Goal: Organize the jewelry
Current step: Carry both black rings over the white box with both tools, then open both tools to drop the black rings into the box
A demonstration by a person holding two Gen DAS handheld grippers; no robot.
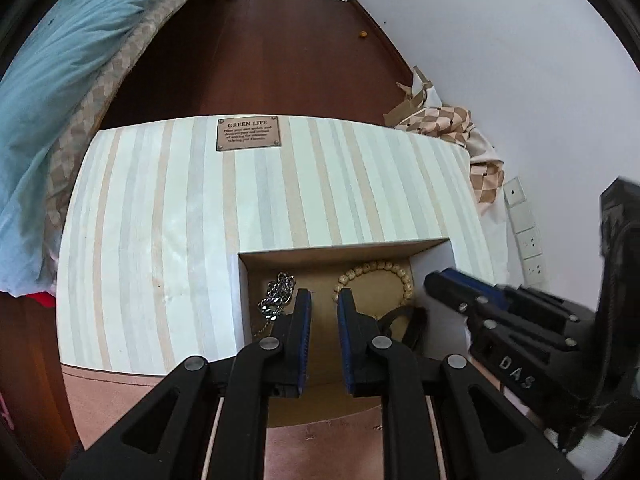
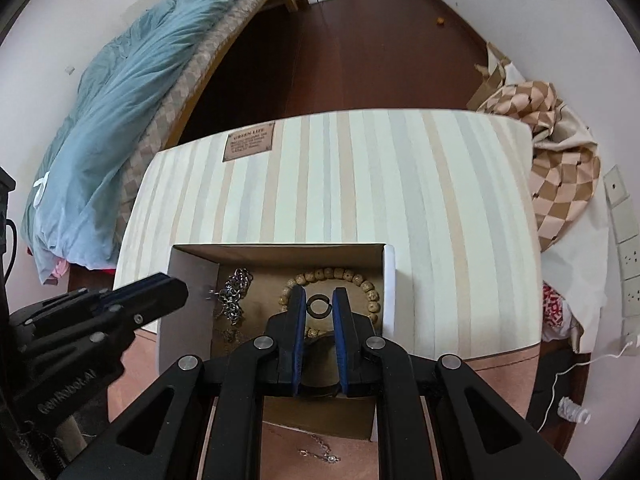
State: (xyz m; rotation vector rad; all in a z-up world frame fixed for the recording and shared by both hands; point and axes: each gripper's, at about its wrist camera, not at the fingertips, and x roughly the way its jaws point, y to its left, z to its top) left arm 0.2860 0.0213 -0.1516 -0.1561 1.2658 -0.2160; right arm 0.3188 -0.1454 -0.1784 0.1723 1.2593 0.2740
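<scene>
An open cardboard box [image 1: 340, 249] [image 2: 276, 251] sits on the striped table. Inside lie a wooden bead bracelet [image 1: 394, 270] [image 2: 360, 280], a silver chain [image 1: 276, 296] [image 2: 234, 292] and a dark strap [image 1: 404, 322]. My right gripper [image 2: 318, 304] is shut on a small dark ring [image 2: 318, 307] and holds it just above the box, inside the bead bracelet's loop. It shows in the left wrist view as black fingers [image 1: 452, 284] at the box's right wall. My left gripper [image 1: 323, 306] is open and empty over the box's middle. A thin silver necklace [image 2: 320, 450] lies on the pink surface before the box.
The striped tabletop [image 1: 200, 216] carries a brown plaque [image 1: 248, 134]. A bed with a teal quilt [image 1: 52, 80] stands at the left. Checked cloth [image 2: 560, 168] is heaped at the right by the white wall with sockets [image 1: 530, 244]. Dark wood floor lies beyond.
</scene>
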